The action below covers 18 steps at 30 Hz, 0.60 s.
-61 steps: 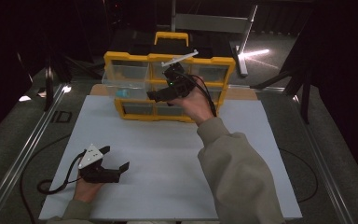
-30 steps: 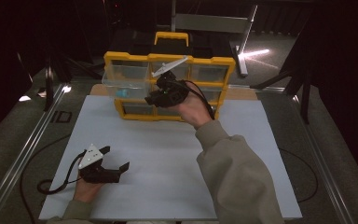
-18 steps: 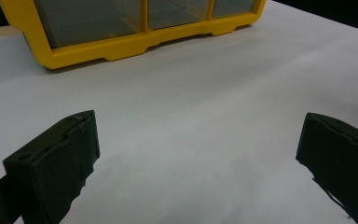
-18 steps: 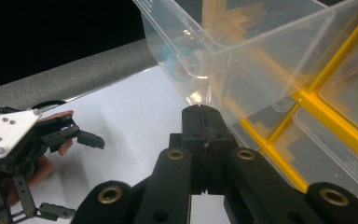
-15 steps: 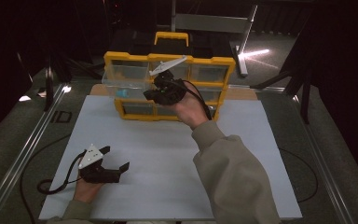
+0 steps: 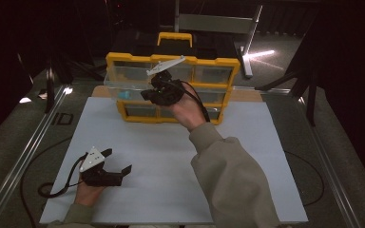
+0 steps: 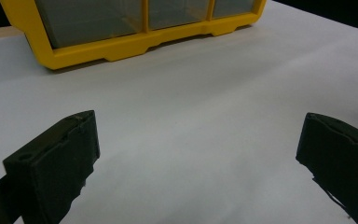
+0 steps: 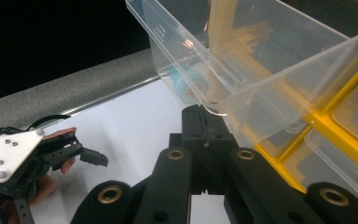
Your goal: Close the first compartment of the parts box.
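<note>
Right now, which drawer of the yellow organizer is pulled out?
The clear drawer on the organizer's left, middle row, with a blue roll inside. The right gripper is shut at its front edge; the others sit flush.

A white sheet (image 6: 171,156) covers the bench (image 6: 100,91), whose bare wooden edge shows along the far side; a metal rail (image 6: 24,156) runs down the left edge and another (image 6: 332,175) down the right; grey floor (image 6: 9,118) lies to either side; a black case with a yellow handle (image 6: 175,38) stands at the far end; beyond it a metal frame (image 6: 218,21) catches light; the surroundings are dark.
</note>
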{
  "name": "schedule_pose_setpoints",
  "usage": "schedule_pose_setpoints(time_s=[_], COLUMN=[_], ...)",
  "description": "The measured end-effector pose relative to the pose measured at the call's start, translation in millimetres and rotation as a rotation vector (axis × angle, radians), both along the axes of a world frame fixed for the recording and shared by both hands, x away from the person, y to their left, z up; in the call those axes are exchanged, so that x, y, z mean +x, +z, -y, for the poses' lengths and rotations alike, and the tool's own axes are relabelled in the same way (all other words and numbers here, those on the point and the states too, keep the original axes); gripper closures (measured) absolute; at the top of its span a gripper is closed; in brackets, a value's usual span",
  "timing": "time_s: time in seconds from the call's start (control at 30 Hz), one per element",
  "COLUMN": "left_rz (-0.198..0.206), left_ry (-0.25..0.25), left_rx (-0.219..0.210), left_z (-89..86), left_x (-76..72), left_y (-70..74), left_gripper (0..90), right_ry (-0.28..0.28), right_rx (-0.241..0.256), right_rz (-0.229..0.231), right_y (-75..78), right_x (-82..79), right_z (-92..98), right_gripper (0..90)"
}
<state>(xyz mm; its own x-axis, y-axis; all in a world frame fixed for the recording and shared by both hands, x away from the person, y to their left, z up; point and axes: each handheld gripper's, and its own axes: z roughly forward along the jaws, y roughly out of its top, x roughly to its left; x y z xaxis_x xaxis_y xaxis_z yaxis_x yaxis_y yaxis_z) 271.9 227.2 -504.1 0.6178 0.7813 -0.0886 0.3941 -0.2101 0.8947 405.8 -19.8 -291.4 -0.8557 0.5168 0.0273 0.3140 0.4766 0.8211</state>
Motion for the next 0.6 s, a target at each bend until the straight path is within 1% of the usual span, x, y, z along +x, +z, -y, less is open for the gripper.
schedule_pose_setpoints(time_s=[0.2, 0.3, 0.6], left_rz=[0.0, 0.0, 0.0], left_ry=[0.0, 0.0, -0.001], left_rx=[0.001, 0.001, -0.002], left_z=[-0.1, -0.1, -0.2], left_x=[-0.1, 0.0, -0.1], left_y=[0.2, 0.1, 0.2], left_gripper=[0.1, 0.1, 0.1], right_ry=[-0.011, -0.016, -0.023], right_rx=[-0.002, 0.007, 0.013], right_rz=[0.002, -0.002, -0.003], right_y=[-0.3, -1.4, -3.1], right_x=[1.8, 3.2, 4.6], right_z=[-2.6, -3.1, -5.5], right_gripper=[90.0, 90.0, 90.0])
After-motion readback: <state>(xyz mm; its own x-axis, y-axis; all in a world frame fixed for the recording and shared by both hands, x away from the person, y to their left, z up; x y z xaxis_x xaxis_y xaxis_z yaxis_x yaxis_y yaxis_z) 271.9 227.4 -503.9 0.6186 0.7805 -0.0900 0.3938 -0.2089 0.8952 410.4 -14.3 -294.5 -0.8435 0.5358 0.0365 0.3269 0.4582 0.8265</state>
